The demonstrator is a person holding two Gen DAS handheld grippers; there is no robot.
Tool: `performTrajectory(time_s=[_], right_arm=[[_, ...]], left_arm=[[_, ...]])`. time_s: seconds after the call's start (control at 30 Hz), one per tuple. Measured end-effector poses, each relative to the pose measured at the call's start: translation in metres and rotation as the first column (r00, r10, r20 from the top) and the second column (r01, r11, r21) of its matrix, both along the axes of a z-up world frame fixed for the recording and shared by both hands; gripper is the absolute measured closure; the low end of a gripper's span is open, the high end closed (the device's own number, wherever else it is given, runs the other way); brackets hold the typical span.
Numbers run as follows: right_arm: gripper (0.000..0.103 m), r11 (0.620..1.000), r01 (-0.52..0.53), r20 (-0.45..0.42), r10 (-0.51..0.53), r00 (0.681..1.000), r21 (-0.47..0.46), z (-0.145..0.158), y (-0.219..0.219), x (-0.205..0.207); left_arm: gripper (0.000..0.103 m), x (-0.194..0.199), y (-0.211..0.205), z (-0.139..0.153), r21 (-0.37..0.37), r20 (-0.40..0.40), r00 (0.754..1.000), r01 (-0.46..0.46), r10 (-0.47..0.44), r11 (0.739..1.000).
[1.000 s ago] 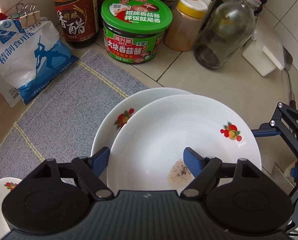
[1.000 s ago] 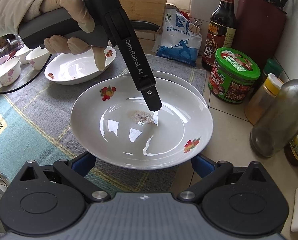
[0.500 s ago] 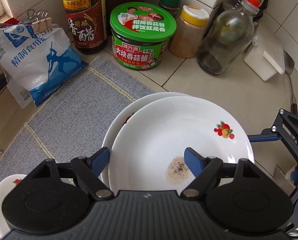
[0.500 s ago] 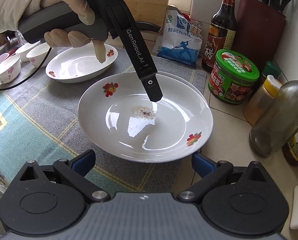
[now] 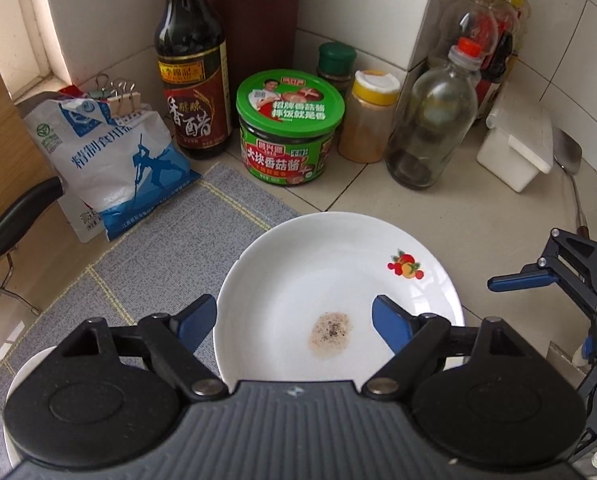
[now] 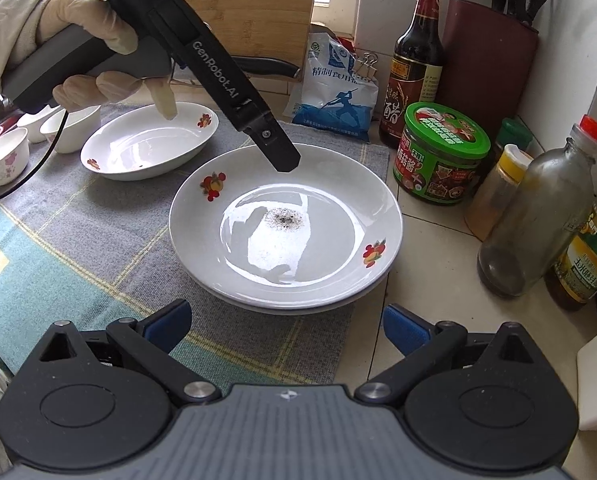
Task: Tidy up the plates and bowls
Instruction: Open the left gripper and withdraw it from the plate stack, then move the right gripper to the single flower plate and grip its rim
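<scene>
A white plate (image 5: 338, 280) with fruit prints and a speckled stain lies squarely on a second plate (image 6: 298, 305), at the edge of the grey cloth. My left gripper (image 5: 294, 322) hovers open above this stack, one pad over the bowl of the top plate and the other past its left rim, touching nothing. In the right wrist view the left gripper (image 6: 282, 160) hangs over the far rim, held by a gloved hand (image 6: 94, 28). My right gripper (image 6: 286, 328) stands open and empty just short of the stack's near rim. An oval white dish (image 6: 150, 148) lies behind on the left.
Small bowls (image 6: 74, 128) and a cup (image 6: 2, 160) stand at the far left. Along the wall are a salt bag (image 5: 118, 160), a vinegar bottle (image 5: 194, 80), a green jar (image 5: 290, 128), a spice jar (image 5: 370, 116), a glass bottle (image 5: 434, 120) and a white box (image 5: 514, 148).
The top plate has slid from its offset spot to sit squarely on the lower plate, farther from the right gripper. The left gripper has lifted out of it and drawn back.
</scene>
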State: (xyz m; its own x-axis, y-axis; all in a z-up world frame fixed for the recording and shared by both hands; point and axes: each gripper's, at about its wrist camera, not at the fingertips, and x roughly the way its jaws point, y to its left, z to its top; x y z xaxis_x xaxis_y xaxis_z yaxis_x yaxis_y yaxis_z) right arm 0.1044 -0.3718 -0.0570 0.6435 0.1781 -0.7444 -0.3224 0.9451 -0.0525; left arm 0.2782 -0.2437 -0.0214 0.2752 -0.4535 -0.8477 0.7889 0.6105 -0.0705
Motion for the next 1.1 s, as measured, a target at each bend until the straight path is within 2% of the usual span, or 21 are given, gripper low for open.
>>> performTrajectory(time_s=[0.13,0.23,0.4,0.57,0.83,0.9,1.1], right_arm=[[0.000,1.000,0.010,0.020,-0.010,1.000,0.015,0.003,0.004,0.000],[0.000,1.000,-0.005,0.037,0.004,0.999,0.025,0.005,0.010,0.000],[0.000,0.999,-0.041,0.052,0.039,0.998,0.035,0.007,0.028,0.001],[0.000,0.996,-0.080,0.062,0.077,0.995,0.038,0.010,0.052,0.006],[0.000,0.997,-0.073,0.061,0.072,0.996,0.018,0.016,0.094,0.015],[0.000,0.998,-0.067,0.058,0.066,0.996,0.014,0.018,0.103,0.018],[0.000,1.000,-0.014,0.034,0.013,0.999,0.017,0.020,0.129,0.031]], left_arm=[[0.018,-0.025,0.020,0.013,-0.036,0.077,0.995,-0.057,0.060,0.998],[0.017,-0.044,0.041,0.019,-0.057,0.100,0.986,-0.126,0.131,0.990],[0.013,-0.077,0.085,0.019,-0.068,0.152,0.949,-0.267,0.275,0.961],[0.013,-0.096,0.120,0.006,-0.038,0.213,0.911,-0.353,0.353,0.935],[0.013,-0.101,0.167,-0.032,-0.042,0.184,0.866,-0.466,0.465,0.884],[0.013,-0.098,0.175,-0.043,-0.045,0.153,0.868,-0.472,0.473,0.880],[0.013,-0.084,0.192,-0.067,-0.040,0.122,0.869,-0.477,0.479,0.878]])
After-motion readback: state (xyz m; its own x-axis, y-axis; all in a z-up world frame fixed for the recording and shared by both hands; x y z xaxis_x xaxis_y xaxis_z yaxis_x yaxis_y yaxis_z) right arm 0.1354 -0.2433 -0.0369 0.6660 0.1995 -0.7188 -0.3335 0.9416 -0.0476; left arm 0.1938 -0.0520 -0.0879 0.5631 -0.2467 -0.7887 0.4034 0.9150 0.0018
